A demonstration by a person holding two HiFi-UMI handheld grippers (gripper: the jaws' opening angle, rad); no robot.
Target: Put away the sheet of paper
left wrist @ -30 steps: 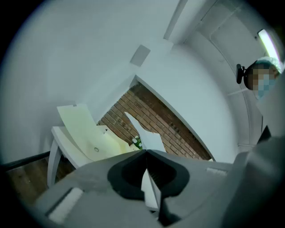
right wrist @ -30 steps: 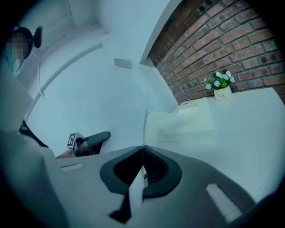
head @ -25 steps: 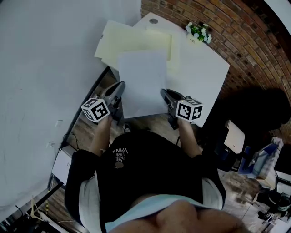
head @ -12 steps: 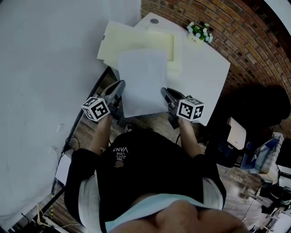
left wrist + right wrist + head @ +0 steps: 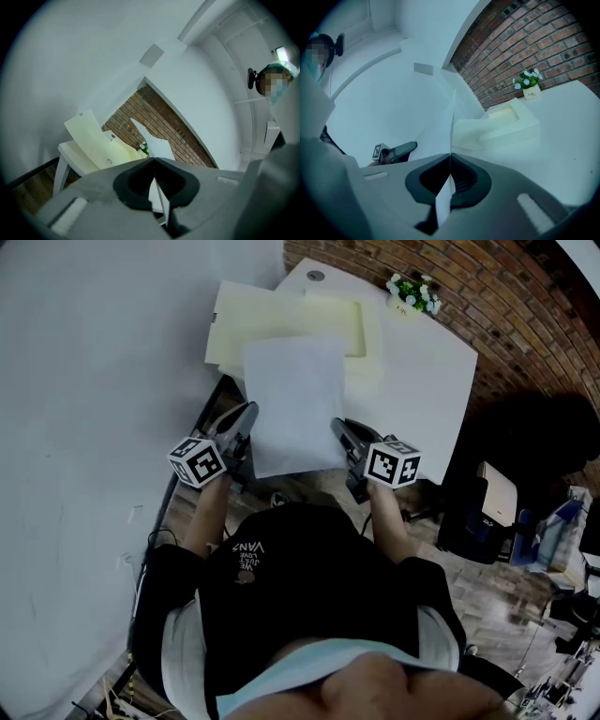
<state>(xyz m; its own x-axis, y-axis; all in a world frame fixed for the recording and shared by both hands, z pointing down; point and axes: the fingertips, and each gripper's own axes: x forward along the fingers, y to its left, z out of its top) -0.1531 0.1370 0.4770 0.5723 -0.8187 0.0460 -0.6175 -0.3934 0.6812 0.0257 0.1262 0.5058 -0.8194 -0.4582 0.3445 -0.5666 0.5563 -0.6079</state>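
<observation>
The left claw (image 5: 247, 414) and right claw (image 5: 338, 428) each pinch 1 near corner of the sheet of paper (image 5: 295, 399), held above the near edge of the tabletop (image 5: 422, 381).

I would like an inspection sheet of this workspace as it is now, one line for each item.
Surface: white table, against the walls.
Job's things: sheet of paper held over the table's near edge; open cream box behind it.
Clutter: small flower pot at the far edge.
Grippers: left gripper and right gripper each shut on a near corner of the sheet.
Cables: dark cable on the floor, left of the table.
Surroundings: brick wall, white wall, wooden floor, dark furniture at right.
</observation>
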